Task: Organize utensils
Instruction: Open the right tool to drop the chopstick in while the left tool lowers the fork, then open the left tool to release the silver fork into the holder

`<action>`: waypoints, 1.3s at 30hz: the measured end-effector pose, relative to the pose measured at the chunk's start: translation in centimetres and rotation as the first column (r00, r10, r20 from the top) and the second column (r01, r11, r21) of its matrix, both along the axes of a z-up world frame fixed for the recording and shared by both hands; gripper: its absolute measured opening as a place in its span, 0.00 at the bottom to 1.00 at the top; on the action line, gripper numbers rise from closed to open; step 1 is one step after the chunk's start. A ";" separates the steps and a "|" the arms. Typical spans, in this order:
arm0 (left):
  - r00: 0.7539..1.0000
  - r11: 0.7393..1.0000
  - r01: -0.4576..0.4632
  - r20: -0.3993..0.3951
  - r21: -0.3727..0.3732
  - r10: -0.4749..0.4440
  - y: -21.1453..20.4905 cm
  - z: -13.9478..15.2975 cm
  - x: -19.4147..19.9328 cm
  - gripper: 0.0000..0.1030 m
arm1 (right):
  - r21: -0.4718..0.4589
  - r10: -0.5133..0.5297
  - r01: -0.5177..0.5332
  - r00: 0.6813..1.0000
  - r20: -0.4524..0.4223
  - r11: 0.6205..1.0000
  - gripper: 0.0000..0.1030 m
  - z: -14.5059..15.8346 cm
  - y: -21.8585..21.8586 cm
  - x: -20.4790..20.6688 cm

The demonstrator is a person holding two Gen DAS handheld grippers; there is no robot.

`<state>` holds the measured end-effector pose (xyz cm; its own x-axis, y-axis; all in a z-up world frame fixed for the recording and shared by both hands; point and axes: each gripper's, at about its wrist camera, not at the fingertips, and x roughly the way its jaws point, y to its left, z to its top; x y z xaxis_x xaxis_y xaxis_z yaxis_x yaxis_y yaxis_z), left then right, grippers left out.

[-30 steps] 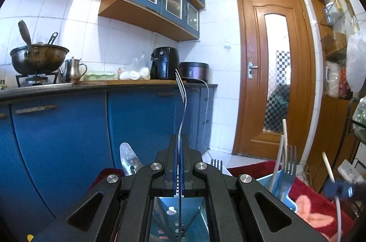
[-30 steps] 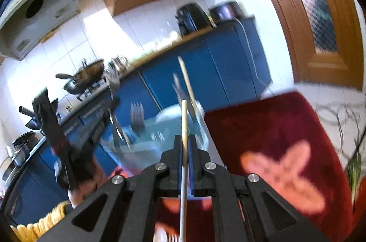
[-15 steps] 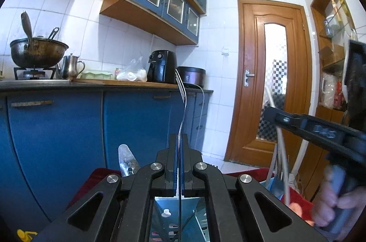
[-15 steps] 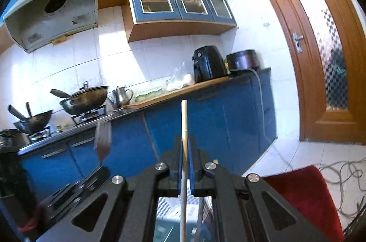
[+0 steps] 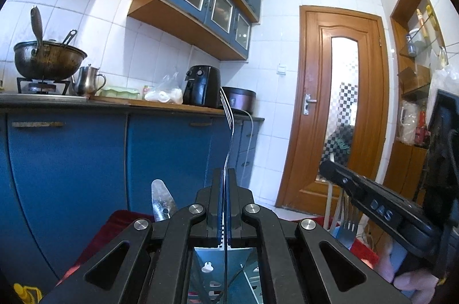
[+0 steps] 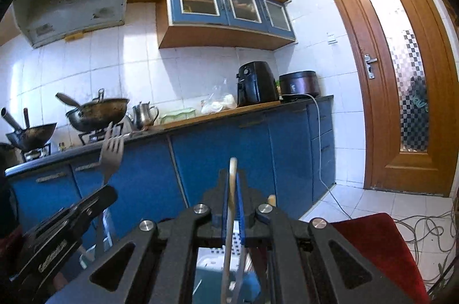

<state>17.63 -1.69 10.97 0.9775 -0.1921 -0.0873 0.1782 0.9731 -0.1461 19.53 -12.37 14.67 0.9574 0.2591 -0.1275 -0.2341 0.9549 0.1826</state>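
My left gripper [image 5: 225,177] is shut on a metal fork [image 5: 227,114] that stands upright, tines up, seen edge-on. The right wrist view shows the same fork [image 6: 112,152] at lower left. My right gripper [image 6: 233,189] has a pale chopstick [image 6: 231,183] between its jaws, which are opening. The chopstick leans on the left pad with a slit beside it. Under both grippers sits the blue utensil holder [image 6: 212,284]. In the left wrist view the right gripper [image 5: 327,169] reaches in from the right above a fork [image 5: 350,218] standing in the holder.
A metal spoon [image 5: 162,200] stands in the holder at the left, and a second chopstick tip [image 6: 271,199] shows at the right. A red cloth [image 6: 381,246] lies under the holder. Blue cabinets [image 5: 71,160], a counter with pots, and a wooden door [image 6: 401,103] lie ahead.
The right gripper swung from tilted over the holder to nearly level and came in beside the left one. Its chopstick has slid lower and leans. The left gripper kept still with its fork.
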 end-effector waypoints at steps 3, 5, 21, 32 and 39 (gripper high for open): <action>1.000 1.000 0.011 -0.009 -0.014 -0.011 0.3 0.1 -0.1 0.01 | -0.017 0.012 -0.012 1.000 -0.019 1.000 0.23 0.0 0.3 -0.5; 1.000 1.000 0.014 -0.008 -0.019 -0.014 0.4 0.3 -0.3 0.01 | -0.014 0.026 -0.026 0.999 -0.028 1.000 0.28 0.1 0.4 -1.1; 0.994 0.997 0.054 -0.089 -0.050 -0.059 3.1 0.0 -1.3 0.01 | -0.009 0.046 -0.047 0.996 -0.072 0.999 0.29 -0.3 -0.1 -6.5; 0.993 0.996 0.067 -0.098 0.051 -0.062 1.2 0.1 -2.5 0.06 | 0.028 0.031 -0.027 0.989 -0.145 0.999 0.29 -1.4 -1.4 -8.4; 0.993 0.995 0.062 -0.106 0.081 -0.053 0.7 0.4 -3.5 0.35 | 0.076 0.046 -0.032 0.981 -0.188 0.997 0.29 -1.8 -2.2 -9.4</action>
